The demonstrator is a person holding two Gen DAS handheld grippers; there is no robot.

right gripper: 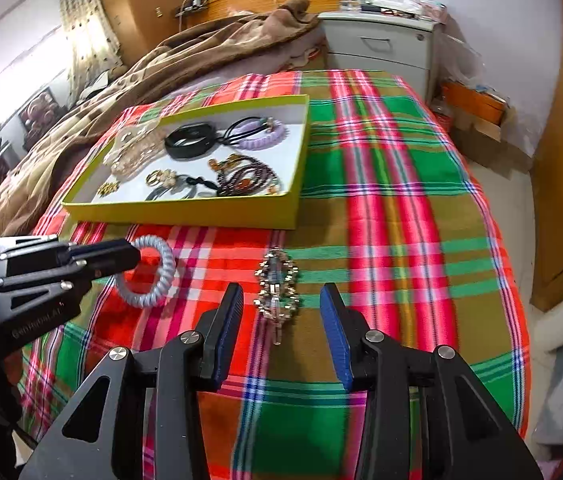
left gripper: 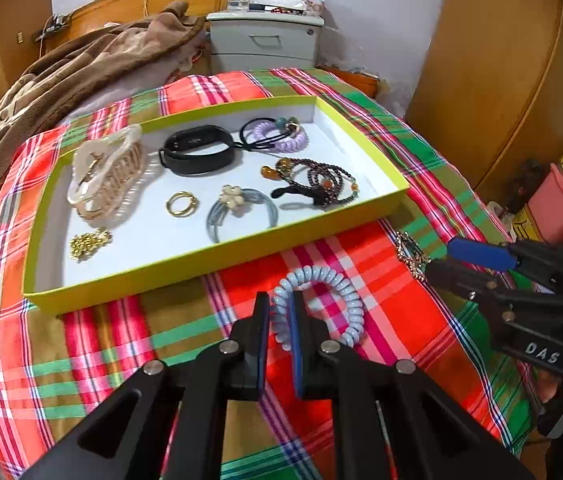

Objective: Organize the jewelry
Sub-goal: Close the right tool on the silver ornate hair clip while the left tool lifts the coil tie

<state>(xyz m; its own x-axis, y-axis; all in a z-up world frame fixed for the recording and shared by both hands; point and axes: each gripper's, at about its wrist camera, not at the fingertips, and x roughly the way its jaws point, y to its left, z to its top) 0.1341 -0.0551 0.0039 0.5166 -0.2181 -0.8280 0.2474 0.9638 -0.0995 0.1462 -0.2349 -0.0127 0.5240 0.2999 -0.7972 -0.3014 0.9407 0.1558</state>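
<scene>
Left gripper (left gripper: 280, 312) clamped on pale blue spiral hair tie (left gripper: 321, 304), on plaid cloth (right gripper: 381, 216) just before yellow-green tray (left gripper: 201, 264). Right gripper (right gripper: 281, 312) spread wide, straddling metal bracelet (right gripper: 277, 284) on cloth, pads apart from it.

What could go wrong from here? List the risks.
The left gripper pinches only one side of the pale blue coil hair tie, so it may slip or stretch during lifting. The open right gripper straddles the metal bracelet flat on the plaid cloth; closing may snag the fabric.
</scene>
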